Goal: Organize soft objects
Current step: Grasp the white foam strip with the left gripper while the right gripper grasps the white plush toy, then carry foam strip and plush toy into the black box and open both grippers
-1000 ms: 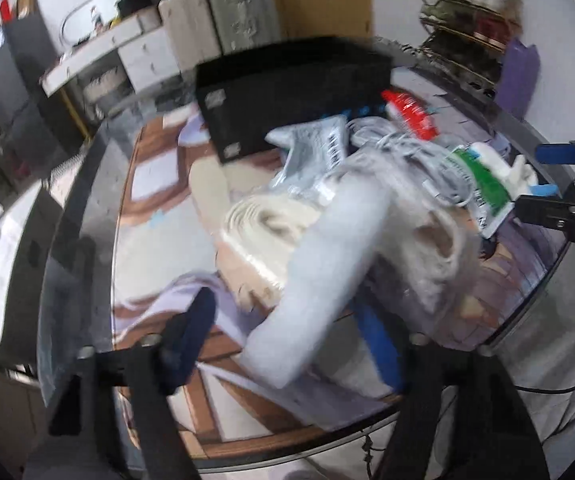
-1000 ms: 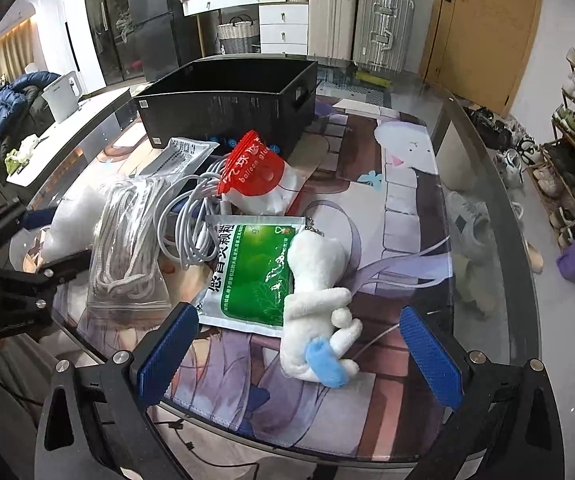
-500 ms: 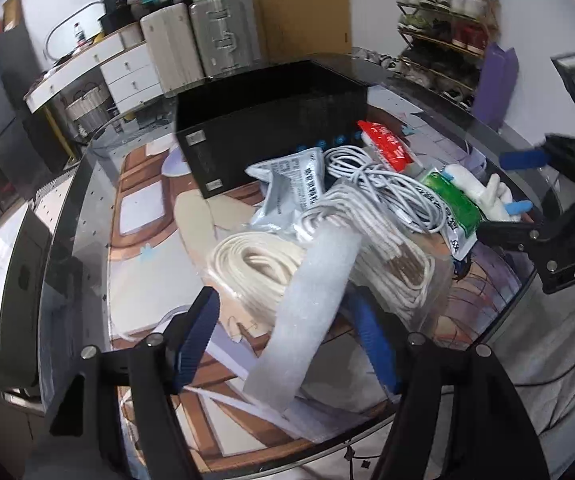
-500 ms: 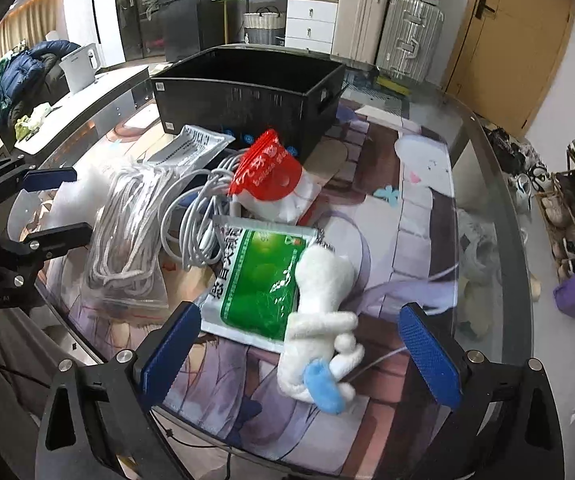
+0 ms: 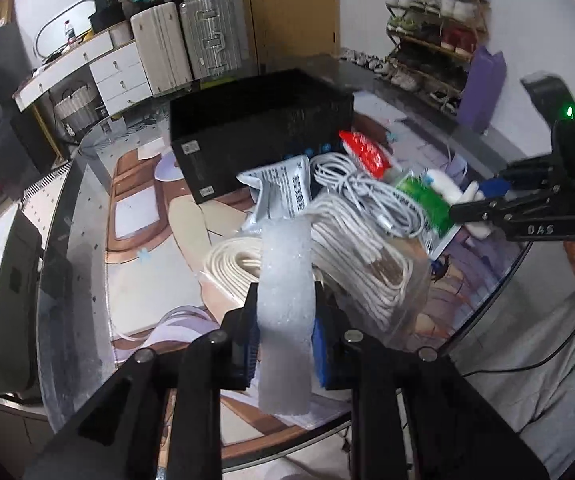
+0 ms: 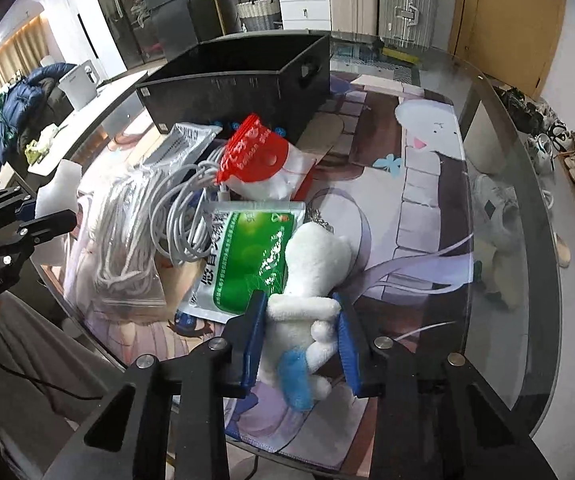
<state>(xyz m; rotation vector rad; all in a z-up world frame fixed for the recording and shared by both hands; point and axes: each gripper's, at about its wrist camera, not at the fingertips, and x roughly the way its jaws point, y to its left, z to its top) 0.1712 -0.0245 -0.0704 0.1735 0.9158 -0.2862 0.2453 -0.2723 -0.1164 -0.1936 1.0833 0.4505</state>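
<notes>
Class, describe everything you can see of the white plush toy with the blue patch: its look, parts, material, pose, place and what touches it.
The white plush toy with the blue patch looks soft and fuzzy, with stubby limbs and a metal chain at its far end. It lies lengthwise on the printed table mat, its side against the green-and-white foil packet. The right gripper has just been closing, and its blue pads now press the toy's lower body from both sides.

Bin (image 6: 231, 92) behind pile; toy (image 6: 311, 292) right.

Clutter pile (image 6: 159, 216) before black bin (image 6: 247, 80)
</notes>
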